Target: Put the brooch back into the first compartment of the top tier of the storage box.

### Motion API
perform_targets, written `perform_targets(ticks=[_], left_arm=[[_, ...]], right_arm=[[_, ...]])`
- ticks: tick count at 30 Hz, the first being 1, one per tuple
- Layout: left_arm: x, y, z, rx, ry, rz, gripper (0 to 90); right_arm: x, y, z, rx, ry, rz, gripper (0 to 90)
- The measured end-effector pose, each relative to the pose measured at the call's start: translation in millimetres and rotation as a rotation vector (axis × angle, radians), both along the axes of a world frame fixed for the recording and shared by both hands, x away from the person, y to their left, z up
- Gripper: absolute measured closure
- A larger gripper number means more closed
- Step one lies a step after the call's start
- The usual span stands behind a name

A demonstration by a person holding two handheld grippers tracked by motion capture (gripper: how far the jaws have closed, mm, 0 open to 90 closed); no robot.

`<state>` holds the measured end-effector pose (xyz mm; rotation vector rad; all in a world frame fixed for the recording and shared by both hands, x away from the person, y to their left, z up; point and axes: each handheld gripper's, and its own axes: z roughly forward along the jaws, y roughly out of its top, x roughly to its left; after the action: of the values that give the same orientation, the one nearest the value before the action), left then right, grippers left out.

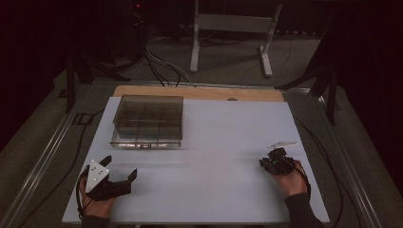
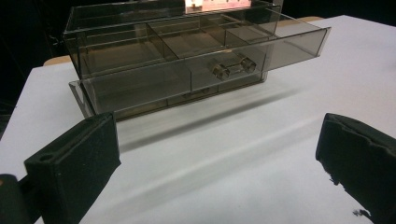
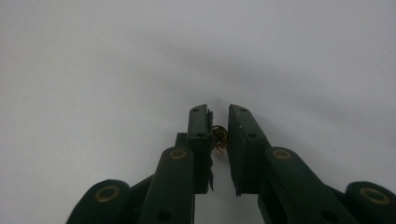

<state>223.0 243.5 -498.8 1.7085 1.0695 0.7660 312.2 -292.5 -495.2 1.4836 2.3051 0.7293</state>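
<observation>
A: The room is dark, and the white bench (image 1: 209,156) is lit. I see a smoky clear box (image 1: 148,121) with one drawer (image 2: 187,86) pulled out.

B: My right hand-held gripper (image 3: 219,135) is clamped on a tiny gold thing (image 3: 219,136). My left hand-held gripper (image 1: 121,173) is wide apart, holding nothing, near the box.

A: What could go wrong?

B: The gold thing is so small. If I loosen my squeeze, I think it could slip out and roll off.

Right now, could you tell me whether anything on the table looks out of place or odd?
One oddity: the smoky clear plastic organiser box has its lower drawer slid partly out. The white table shows no spill or damage.
</observation>
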Motion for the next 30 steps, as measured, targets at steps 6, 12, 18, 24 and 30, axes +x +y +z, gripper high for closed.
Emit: perform_targets(ticks=[6, 12, 18, 24, 30], left_arm=[[0.0, -0.1, 0.0, 0.0, -0.001, -0.001, 0.4], [0.0, -0.3, -0.1, 0.001, 0.0, 0.0, 0.4], [0.1, -0.5, -0.3, 0.001, 0.0, -0.001, 0.4], [0.2, -0.7, -0.6, 0.0, 0.001, 0.0, 0.4], [0.3, -0.6, -0.8, 0.0, 0.002, 0.0, 0.4]], right_arm=[[-0.8, 0.1, 6.6, 0.018, -0.018, 0.003, 80.6], [-2.3, 2.3, 13.4, 0.035, -0.032, 0.011, 80.6], [-2.4, 4.4, 20.9, 0.05, -0.046, 0.017, 80.6], [-1.3, 8.2, 28.5, 0.059, -0.059, 0.028, 80.6], [0.2, 12.4, 32.8, 0.065, -0.066, 0.036, 80.6]])
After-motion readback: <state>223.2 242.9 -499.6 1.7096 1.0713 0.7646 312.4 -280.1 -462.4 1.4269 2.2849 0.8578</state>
